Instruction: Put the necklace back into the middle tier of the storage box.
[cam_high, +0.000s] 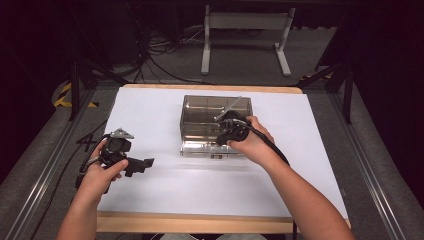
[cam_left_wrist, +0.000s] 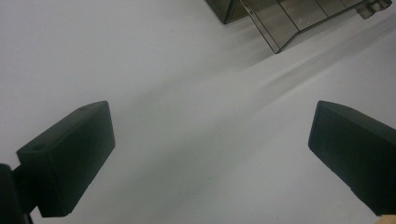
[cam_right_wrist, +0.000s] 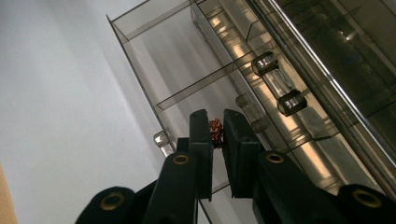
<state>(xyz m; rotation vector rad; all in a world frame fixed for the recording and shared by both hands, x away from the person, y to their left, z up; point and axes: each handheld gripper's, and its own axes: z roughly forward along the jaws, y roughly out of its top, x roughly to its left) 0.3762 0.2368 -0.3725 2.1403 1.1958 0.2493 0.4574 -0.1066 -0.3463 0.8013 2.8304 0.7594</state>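
Right gripper (cam_right_wrist: 217, 133) clamps small reddish bead (cam_right_wrist: 215, 132) over tray (cam_right_wrist: 140, 88).

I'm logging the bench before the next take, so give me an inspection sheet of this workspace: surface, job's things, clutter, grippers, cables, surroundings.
Surface: white sheet over a wood-edged table, bare around the box.
Job's things: clear smoky organiser box with dividers, its drawer pulled out toward the person; a small reddish bead between the right gripper's jaws, over a drawer compartment.
Clutter: nothing seen.
Grippers: right gripper nearly closed on the bead, above the drawer; left gripper wide open, nothing between its jaws, over the sheet at the left.
Cables: one trails from each gripper; loose cables on the floor behind the table.
Surroundings: grey floor, white stand behind, dark frame legs at both sides.
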